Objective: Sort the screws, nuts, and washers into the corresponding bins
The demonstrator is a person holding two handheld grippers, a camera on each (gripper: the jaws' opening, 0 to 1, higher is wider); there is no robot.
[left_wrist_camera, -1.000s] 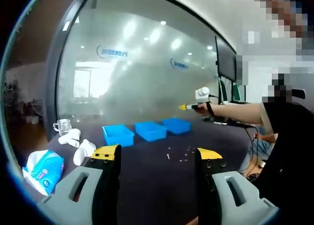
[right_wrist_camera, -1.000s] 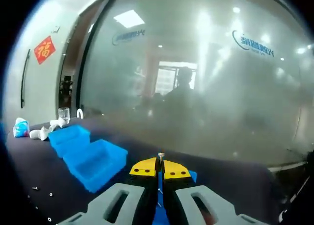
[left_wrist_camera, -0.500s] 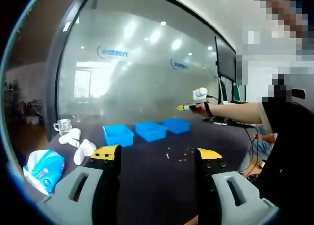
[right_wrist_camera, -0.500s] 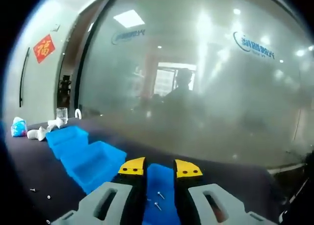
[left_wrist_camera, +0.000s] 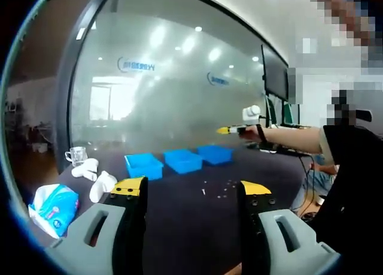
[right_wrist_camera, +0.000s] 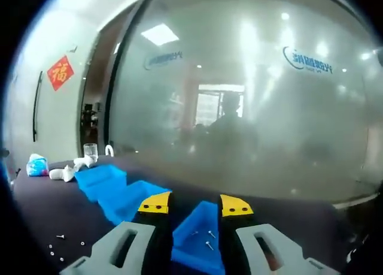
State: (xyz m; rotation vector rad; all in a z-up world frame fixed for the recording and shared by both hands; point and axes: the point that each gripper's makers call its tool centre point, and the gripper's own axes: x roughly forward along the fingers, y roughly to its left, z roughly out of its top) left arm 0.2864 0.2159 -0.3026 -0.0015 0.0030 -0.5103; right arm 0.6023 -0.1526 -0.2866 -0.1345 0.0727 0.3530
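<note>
Apparently mid-sort, the right gripper (right_wrist_camera: 190, 205) hung open and empty over the screw bin (right_wrist_camera: 199, 233); next, fetch loose hardware (left_wrist_camera: 216, 190). The left gripper (left_wrist_camera: 192, 190) waited, open, empty.

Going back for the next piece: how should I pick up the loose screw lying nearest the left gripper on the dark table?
Take the screw across its shank, coming straight down from above. It lies flat on the table, apart from the other small parts, so jaws can straddle it. Head end is too small to tell. The left gripper is open.
</note>
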